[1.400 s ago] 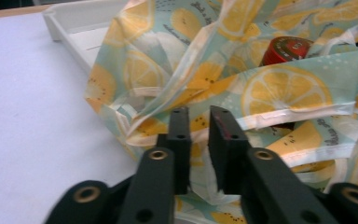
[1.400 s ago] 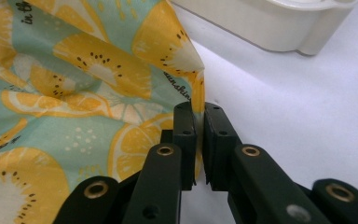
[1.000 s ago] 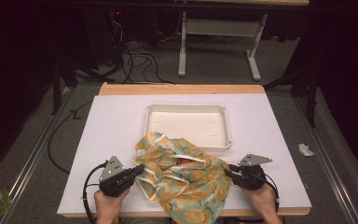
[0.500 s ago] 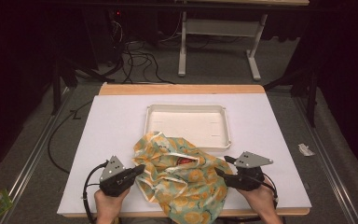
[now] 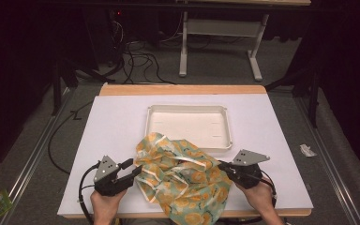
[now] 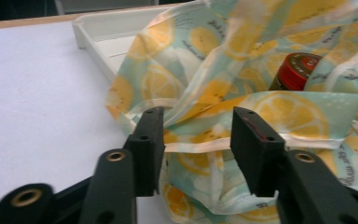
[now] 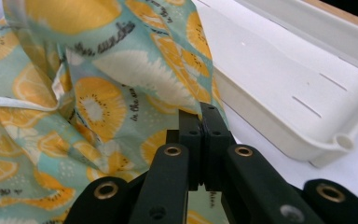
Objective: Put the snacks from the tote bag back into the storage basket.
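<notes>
Since the earlier frame, the right gripper has risen and clamped its jaws on the bag's edge, lifting it; the left gripper's jaws have just opened and straddle a fold. A bottle sits inside the bag, near the tray on the white table above grey carpet with cables.

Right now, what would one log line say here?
left gripper: open, jaws just opened, bag rim between | right gripper: shut on lemon-print bag | tray: empty
</notes>
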A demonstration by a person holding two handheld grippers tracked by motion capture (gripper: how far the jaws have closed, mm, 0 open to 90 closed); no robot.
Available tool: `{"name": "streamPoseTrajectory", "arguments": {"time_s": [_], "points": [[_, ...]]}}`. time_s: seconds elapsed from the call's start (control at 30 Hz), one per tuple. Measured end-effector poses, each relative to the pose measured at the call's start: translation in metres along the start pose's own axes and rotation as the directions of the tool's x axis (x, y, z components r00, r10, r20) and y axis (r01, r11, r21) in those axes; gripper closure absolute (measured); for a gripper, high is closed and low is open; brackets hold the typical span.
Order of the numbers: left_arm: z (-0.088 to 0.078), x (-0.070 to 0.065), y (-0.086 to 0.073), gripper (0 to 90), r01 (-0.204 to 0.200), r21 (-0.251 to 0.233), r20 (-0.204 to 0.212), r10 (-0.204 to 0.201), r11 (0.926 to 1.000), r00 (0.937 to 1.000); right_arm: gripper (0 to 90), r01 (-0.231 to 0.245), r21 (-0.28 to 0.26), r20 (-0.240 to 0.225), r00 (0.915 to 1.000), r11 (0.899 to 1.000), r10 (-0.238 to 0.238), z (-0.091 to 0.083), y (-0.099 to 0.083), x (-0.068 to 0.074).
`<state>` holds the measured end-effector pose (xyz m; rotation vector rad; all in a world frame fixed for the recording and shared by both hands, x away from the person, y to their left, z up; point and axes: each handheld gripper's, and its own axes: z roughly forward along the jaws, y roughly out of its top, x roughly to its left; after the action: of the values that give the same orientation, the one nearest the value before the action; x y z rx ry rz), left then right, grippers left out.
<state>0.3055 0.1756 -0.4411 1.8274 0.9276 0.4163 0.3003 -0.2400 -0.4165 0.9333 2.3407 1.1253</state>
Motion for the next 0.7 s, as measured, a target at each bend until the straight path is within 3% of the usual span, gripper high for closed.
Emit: {"name": "streamPoseTrajectory", "arguments": {"time_s": [0.4, 0.7], "points": [[0.012, -0.006, -0.008, 44.3, -0.015, 0.066, -0.001, 0.016, 0.9977, 0.9999, 90.0, -0.096, -0.002, 0.023, 0.9951, 0.995, 0.097, -0.003, -0.020, -0.022], [0.019, -0.005, -0.012, 44.2, 0.005, 0.104, 0.003, -0.005, 0.9946, 1.0000, 89.0, -0.164, 0.018, 0.045, 0.9856, 0.986, 0.163, -0.001, -0.035, -0.036]]}}
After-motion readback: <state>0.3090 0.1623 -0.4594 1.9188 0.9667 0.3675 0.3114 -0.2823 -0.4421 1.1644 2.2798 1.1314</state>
